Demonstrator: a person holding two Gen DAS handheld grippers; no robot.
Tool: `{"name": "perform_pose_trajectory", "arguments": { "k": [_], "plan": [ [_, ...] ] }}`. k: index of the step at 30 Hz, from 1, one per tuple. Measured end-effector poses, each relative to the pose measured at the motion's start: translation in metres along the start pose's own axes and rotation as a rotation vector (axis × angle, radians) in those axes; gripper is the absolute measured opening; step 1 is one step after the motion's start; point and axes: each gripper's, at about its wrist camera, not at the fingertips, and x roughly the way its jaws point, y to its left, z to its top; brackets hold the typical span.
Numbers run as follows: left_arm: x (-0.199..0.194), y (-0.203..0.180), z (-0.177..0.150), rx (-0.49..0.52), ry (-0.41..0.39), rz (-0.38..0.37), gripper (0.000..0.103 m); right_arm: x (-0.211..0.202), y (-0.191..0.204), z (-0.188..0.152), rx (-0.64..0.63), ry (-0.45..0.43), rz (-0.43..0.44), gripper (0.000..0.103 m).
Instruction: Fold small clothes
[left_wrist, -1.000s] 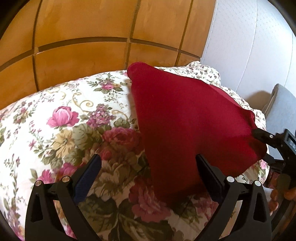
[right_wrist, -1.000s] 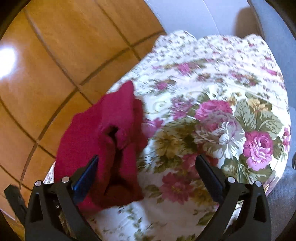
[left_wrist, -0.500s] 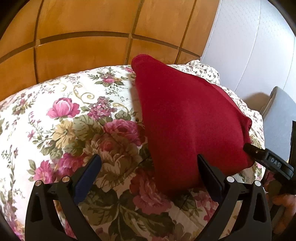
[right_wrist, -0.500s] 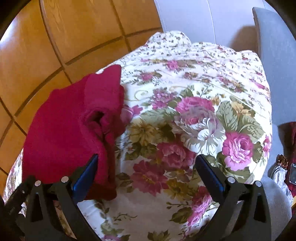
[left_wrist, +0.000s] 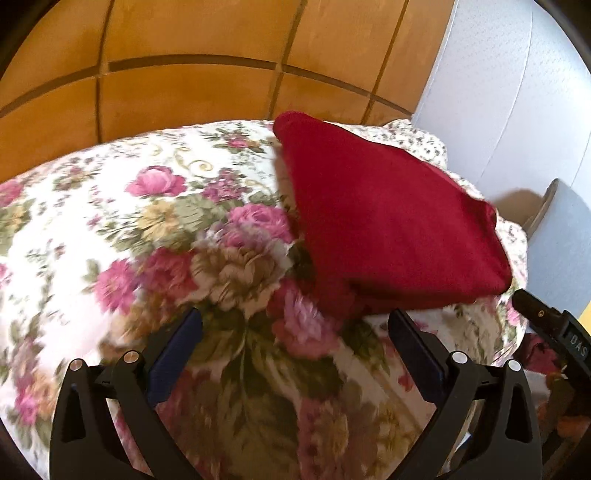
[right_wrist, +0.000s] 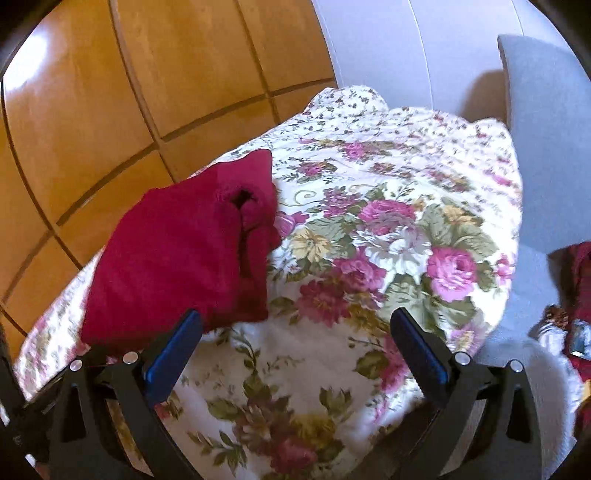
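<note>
The floral quilt (left_wrist: 110, 229) fills most of both views, with the wood-panelled wall (left_wrist: 184, 85) behind it. Half a second ago the right gripper's tip touched the red garment's (left_wrist: 388, 221) edge; now it has drawn clear and both cameras have backed away, so this fold seems finished. The garment lies in the right-centre of the left view and at left-centre of the right view, a compact, thick wedge with a small dark opening. Left gripper (left_wrist: 295, 350) and right gripper (right_wrist: 295, 350) both hold their fingers spread wide, empty.
</note>
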Motion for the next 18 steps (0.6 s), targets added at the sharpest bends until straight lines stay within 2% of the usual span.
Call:
{"name": "perform_pose_trajectory", "arguments": {
  "k": [3,7,12,18],
  "plan": [
    [-0.014,-0.007,-0.003,0.023,-0.025,0.008,0.100,-0.010,0.003,-0.002,-0.005,-0.032,0.017,0.101],
    [-0.033,-0.016,-0.002,0.025,-0.055,0.021,0.100,-0.027,0.008,-0.005,-0.031,-0.099,-0.018,0.101],
    [-0.057,-0.030,-0.001,0.067,-0.154,0.150,0.100,-0.043,0.011,-0.009,-0.062,-0.170,-0.030,0.101],
    [-0.077,-0.047,-0.008,0.142,-0.215,0.181,0.100,-0.049,0.022,-0.016,-0.124,-0.164,-0.042,0.101]
  ]
}}
